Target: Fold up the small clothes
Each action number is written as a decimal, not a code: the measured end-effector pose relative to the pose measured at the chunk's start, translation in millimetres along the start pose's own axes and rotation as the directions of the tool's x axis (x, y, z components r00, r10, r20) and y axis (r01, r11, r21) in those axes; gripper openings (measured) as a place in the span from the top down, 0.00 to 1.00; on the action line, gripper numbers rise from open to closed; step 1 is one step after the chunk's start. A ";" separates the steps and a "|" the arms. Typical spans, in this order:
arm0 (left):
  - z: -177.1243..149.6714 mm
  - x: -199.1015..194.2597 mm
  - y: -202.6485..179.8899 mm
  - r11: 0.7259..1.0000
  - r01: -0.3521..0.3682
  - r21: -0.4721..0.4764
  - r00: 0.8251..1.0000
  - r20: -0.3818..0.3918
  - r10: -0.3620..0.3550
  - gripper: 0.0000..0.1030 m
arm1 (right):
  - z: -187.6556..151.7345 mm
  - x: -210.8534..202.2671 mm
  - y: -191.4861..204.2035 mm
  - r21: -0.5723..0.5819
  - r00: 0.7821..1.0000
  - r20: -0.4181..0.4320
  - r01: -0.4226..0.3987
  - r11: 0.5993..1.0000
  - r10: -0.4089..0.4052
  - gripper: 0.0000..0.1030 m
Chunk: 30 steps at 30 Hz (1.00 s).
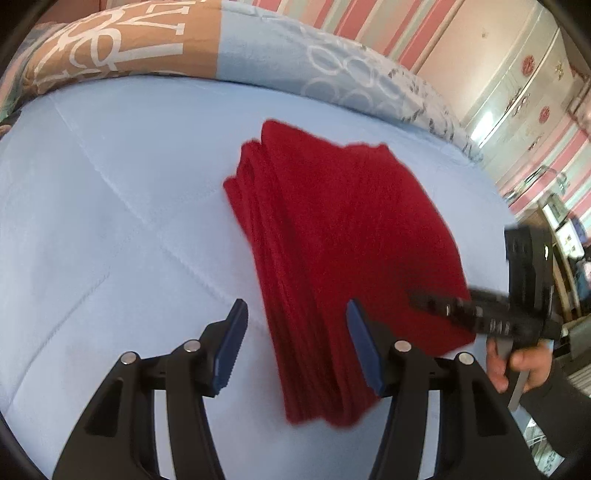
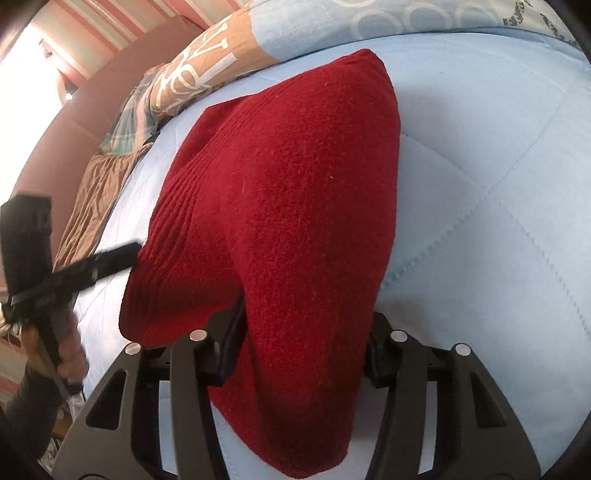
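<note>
Pale blue quilted bed (image 1: 110, 206) fills the scene, with a patterned duvet (image 1: 155, 40) bunched along the far edge and striped pink walls (image 1: 436, 33) behind. Lying on that bed is a folded red knit garment (image 1: 343, 236), layered edges showing on its left side. Left claw (image 1: 295, 343) hovers at the garment's near end, fingers spread wide with nothing between them; the right-hand blue pad (image 1: 364, 347) sits over the fabric's edge. Over on the right wrist view, the red knit (image 2: 295, 221) drapes thickly between the right claw (image 2: 301, 354) fingers. It bulges past both pads, so that one's clamped on the sweater's near right side.
</note>
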<state>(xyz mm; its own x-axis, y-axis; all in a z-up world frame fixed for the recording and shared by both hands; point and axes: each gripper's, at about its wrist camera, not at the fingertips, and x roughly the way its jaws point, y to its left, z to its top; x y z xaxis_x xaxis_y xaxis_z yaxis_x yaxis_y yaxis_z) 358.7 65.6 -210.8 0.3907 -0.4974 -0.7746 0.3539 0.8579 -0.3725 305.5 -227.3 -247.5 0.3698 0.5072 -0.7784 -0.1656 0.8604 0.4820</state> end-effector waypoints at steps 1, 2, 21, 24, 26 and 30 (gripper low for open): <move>7.9 4.5 9.0 0.999 0.036 -0.036 0.999 0.006 -0.036 0.45 | -0.3 -0.5 -0.1 -0.002 1.000 -0.001 -0.001 1.000 0.001 0.49; 12.2 7.5 14.5 0.997 0.047 -0.058 0.999 0.010 -0.046 0.45 | -0.4 -0.2 -0.2 -0.003 1.000 -0.002 0.000 1.000 0.000 0.49; 34.0 52.9 61.7 0.922 0.170 -0.349 0.983 -0.011 -0.185 0.09 | 6.7 5.0 7.5 -0.058 1.000 -0.019 0.018 0.998 -0.019 0.49; 38.6 56.5 51.2 0.910 0.222 -0.350 0.970 -0.019 -0.244 0.09 | 7.5 5.3 6.1 -0.058 1.000 -0.017 0.015 0.998 -0.016 0.49; 40.9 65.0 38.0 0.925 0.209 -0.318 0.969 -0.060 -0.239 0.09 | 7.4 5.1 5.7 -0.059 1.000 -0.014 0.015 0.998 -0.016 0.49; 42.6 81.9 14.8 0.957 0.145 -0.251 0.977 -0.115 -0.178 0.02 | 5.4 3.7 3.9 -0.057 1.000 -0.015 0.015 0.998 -0.016 0.49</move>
<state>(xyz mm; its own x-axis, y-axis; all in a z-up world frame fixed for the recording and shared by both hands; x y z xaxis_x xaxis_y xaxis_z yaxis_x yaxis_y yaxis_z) 432.1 32.0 -257.9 0.2208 -0.6241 -0.7495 0.1821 0.7813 -0.5970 311.1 -222.3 -246.3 0.3585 0.4943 -0.7919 -0.2118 0.8692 0.4467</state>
